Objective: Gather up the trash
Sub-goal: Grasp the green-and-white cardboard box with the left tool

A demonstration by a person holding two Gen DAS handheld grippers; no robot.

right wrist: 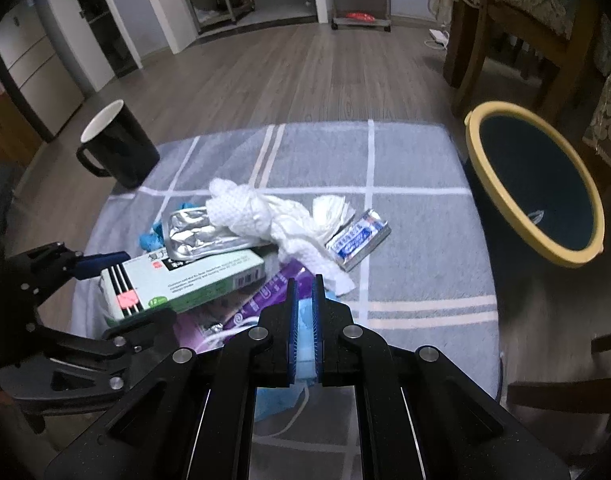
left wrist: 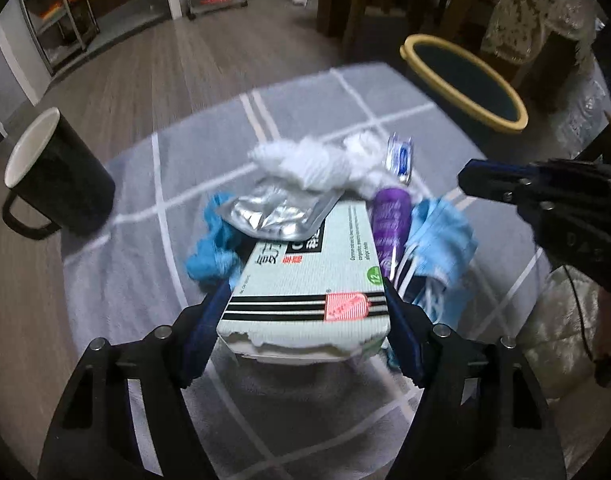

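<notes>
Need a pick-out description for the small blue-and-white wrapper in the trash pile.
Start at the yellow-rimmed bin beside the grey checked cloth. The pile's item nearest that bin is the wrapper, lying beside the white crumpled tissue. It alone is a flat silver-edged packet with blue print.

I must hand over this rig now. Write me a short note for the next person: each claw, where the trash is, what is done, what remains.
Left claw: shut on the medicine box, box end between its fingers.
Right claw: nearly shut, low over the blue face mask; cannot tell if it grips.
Still on the grey blanket: foil pouch, white tissues, small wrapper, purple packet, blue glove.
Bin at right: nearly empty.
Left: carry everything to the bin. Black mug is not trash.
</notes>
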